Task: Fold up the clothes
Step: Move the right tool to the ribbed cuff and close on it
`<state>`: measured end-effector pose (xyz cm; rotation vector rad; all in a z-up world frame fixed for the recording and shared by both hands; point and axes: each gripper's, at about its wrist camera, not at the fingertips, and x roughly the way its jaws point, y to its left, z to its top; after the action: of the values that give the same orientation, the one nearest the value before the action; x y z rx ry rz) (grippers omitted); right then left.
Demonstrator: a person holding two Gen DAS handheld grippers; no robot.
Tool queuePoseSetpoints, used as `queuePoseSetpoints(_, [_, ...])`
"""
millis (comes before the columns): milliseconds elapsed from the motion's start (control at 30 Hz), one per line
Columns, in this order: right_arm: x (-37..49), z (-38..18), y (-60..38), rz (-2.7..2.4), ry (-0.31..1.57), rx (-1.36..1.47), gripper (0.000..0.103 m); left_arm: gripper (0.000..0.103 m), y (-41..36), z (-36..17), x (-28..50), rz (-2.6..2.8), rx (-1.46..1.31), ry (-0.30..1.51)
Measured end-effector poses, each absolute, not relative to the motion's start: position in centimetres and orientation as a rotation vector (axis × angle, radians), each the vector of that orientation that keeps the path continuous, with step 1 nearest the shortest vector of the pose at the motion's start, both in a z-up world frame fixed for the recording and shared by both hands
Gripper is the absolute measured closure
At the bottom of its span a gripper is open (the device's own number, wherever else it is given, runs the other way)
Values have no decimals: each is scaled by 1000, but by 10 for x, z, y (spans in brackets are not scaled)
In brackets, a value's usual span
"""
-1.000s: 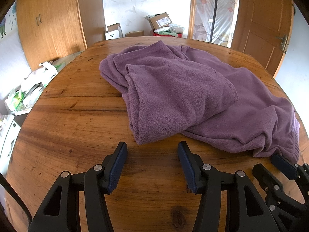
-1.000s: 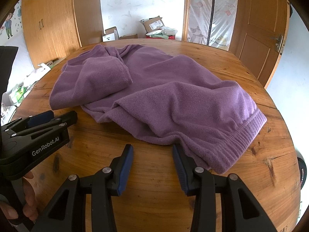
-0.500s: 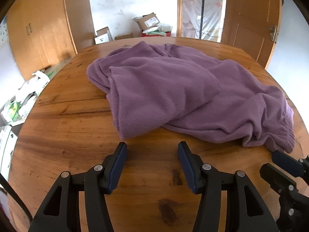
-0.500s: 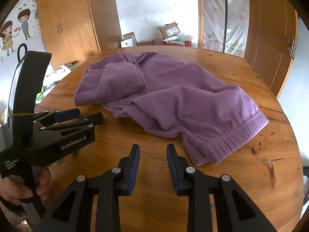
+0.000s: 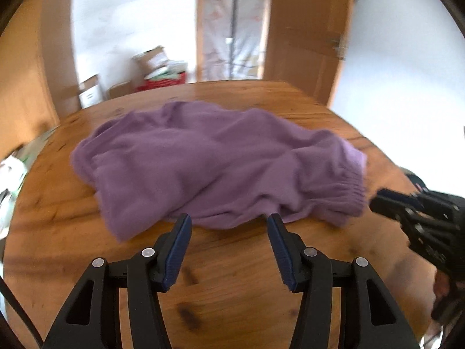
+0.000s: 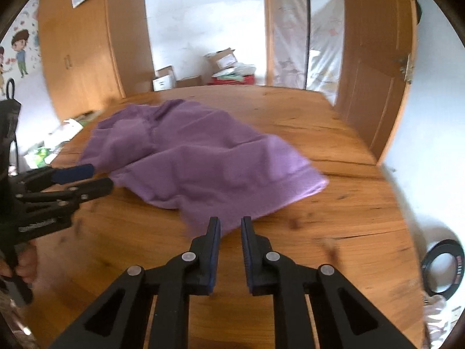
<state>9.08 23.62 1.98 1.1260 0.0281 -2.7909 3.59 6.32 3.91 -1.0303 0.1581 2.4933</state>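
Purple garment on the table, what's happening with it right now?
A person holds a handheld gripper in each hand over a round wooden table. The purple fleece garment lies crumpled and unfolded on it. The left gripper is wide open at the garment's near edge; the right gripper, jaws narrowly apart, sits near the ribbed hem. Neither holds fabric, so no fold has begun. Both views are motion-blurred.
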Motion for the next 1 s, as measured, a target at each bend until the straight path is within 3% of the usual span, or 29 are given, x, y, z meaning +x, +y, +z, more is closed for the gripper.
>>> queuePoseSetpoints(367, [76, 8, 230, -2730, 145, 1150, 81, 47, 82, 35, 20, 2480, -1091, 230])
queuePoseSetpoints(567, [66, -1, 219, -2677, 223, 1168, 80, 47, 70, 32, 9, 2478, -1135, 183])
queuePoseSetpoints(733, [75, -8, 203, -2647, 477, 1140, 76, 46, 65, 27, 4, 2490, -1167, 167])
queuePoseSetpoints(833, [75, -8, 204, -2655, 473, 1139, 76, 46, 62, 25, 3, 2488, -1181, 138])
queuePoseSetpoints(1000, [70, -2, 215, -2691, 327, 1172, 94, 46, 57, 25, 5, 2483, -1189, 104])
